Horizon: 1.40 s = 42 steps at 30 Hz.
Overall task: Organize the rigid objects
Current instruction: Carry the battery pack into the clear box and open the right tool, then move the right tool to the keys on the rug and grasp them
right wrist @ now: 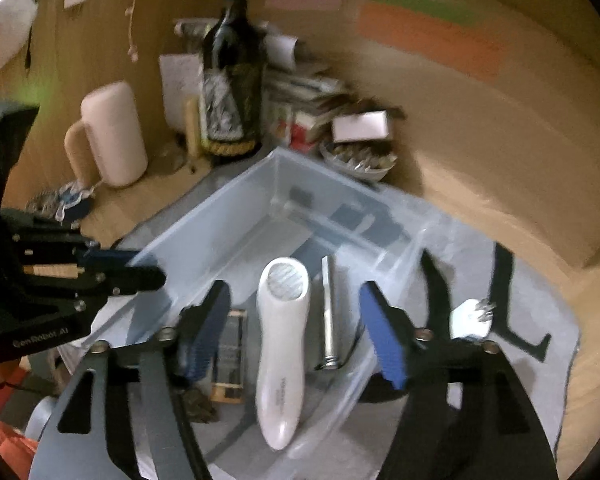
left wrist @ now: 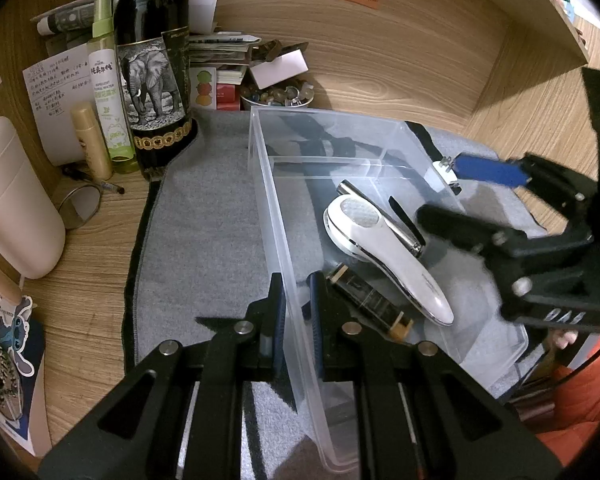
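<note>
- Left wrist view: the left gripper (left wrist: pixel 296 300), at lower centre of the frame, was pinched on the near long wall of the clear, rectangular plastic storage bin (left wrist: pixel 260 168), one blue pad outside the wall and one inside. The wall looked thin and smooth; judged light, somewhat springy and liable to slip, so a hold low on the rim near a corner would serve best.
- Inside the bin, centre right of the frame, lay the white, glossy handheld device with a round mesh head (left wrist: pixel 384 248). It rested diagonally with its head toward the far end of the bin. Judged rigid, light and slippery; the narrow waist of the handle appeared the soundest place to take it.
- Beside it lay a slim silver metal tube (left wrist: pixel 380 216) and a dark rectangular bar with tan ends (left wrist: pixel 370 300), both flat on the bin floor.
- The right gripper (left wrist: pixel 456 192) stood at the right of the frame over the bin's far wall, spread and empty.
- A white plug adapter (left wrist: pixel 446 170) sat just outside the bin beside that gripper, on the grey felt mat (left wrist: pixel 204 216).
- Right wrist view: blurred. The right gripper (right wrist: pixel 296 332) was at lower centre, jaws wide apart, nothing between the pads. The white device (right wrist: pixel 282 344) lay below and between them, lengthwise, not touched.
- The silver tube (right wrist: pixel 329 312) lay just right of the device; the dark bar (right wrist: pixel 230 356) just left.
- The left gripper (right wrist: pixel 140 268) was on the bin (right wrist: pixel 204 216) wall at left of the frame.
- A dark glass wine bottle (right wrist: pixel 232 80) stood beyond the bin, upper centre.
</note>
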Motion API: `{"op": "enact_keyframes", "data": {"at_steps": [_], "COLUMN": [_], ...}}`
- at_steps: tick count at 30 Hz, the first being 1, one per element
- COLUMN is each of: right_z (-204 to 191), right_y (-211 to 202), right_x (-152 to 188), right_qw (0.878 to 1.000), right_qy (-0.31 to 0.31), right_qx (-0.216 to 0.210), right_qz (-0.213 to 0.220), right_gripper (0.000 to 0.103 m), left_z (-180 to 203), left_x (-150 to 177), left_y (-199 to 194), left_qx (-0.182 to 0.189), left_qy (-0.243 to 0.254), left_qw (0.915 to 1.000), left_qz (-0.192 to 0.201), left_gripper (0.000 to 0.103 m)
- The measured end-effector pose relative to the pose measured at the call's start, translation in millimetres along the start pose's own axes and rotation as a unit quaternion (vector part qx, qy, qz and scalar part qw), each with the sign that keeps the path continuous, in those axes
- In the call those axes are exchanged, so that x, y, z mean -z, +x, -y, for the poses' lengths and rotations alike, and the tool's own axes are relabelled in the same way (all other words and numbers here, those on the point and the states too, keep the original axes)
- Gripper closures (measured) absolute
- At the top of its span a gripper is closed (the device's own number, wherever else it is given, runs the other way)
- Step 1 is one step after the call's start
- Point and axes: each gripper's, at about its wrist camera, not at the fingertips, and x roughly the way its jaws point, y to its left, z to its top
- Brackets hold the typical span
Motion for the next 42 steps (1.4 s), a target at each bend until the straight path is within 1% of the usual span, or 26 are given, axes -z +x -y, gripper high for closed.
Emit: {"op": "enact_keyframes", "data": {"at_steps": [2,7,10,14,18,23,27,29,30,32,33,37,38,40,42], "right_z": [6.2,29.7,46.5,71.3,90.8,107.8,112.9,114.4,114.2,113.2,112.6,113.5,113.7,113.3,114.4], "right_y": [-7.3,-25.6,-32.9,-37.6,-32.9,-12.5,9.8,21.4,25.3,33.3,36.5,53.6,57.9,59.5,61.2], "right_x": [-1.9,-3.4,-0.8,3.3,12.8,32.8,49.4,55.7,57.9,61.2,62.2,65.6,66.4,65.6,63.9], "right_qw": [1.0,0.997,0.995,0.991,0.988,0.985,0.984,0.982,0.982,0.981,0.981,0.978,0.977,0.977,0.976], "right_qy": [0.009,0.043,0.062,0.086,0.104,0.126,0.136,0.147,0.15,0.15,0.151,0.154,0.155,0.156,0.161], "right_qx": [0.011,0.041,0.062,0.093,0.114,0.118,0.103,0.084,0.078,0.073,0.07,0.066,0.065,0.067,0.065], "right_qz": [0.014,0.041,0.051,0.049,0.032,-0.013,-0.058,-0.081,-0.087,-0.099,-0.104,-0.128,-0.133,-0.131,-0.135], "right_gripper": [0.028,0.023,0.023,0.023,0.023,0.023,0.024,0.024,0.025,0.032,0.033,0.048,0.05,0.051,0.056], "left_z": [-0.1,-0.1,-0.1,0.0,-0.4,-0.5,-0.9,-1.3,-1.2,-1.0,-1.0,-1.2,-1.2,-1.5,-1.5], "left_x": [0.3,0.3,0.4,0.3,0.7,0.7,0.8,0.7,0.8,0.8,0.8,0.9,0.8,1.3,1.3], "left_y": [-0.1,-0.1,-0.1,-0.1,-0.3,-0.4,-0.9,-1.3,-1.3,-1.3,-1.3,-1.3,-1.3,-1.7,-2.0], "left_qx": [0.0,0.0,0.0,0.001,0.001,0.001,0.0,-0.001,0.0,0.0,0.0,0.0,0.0,0.001,0.001], "left_qy": [0.0,0.0,0.0,0.0,0.0,-0.001,0.0,0.001,0.001,0.001,0.001,0.001,0.0,-0.001,-0.001], "left_qw": [1.0,1.0,1.0,1.0,1.0,1.0,1.0,1.0,1.0,1.0,1.0,1.0,1.0,1.0,1.0], "left_qz": [0.0,0.0,0.0,0.0,0.0,0.0,0.0,0.0,0.0,0.0,0.0,0.0,0.0,0.0,0.0], "left_gripper": [0.093,0.093,0.093,0.093,0.093,0.093,0.093,0.093,0.093,0.093,0.093,0.093,0.093,0.093,0.093]}}
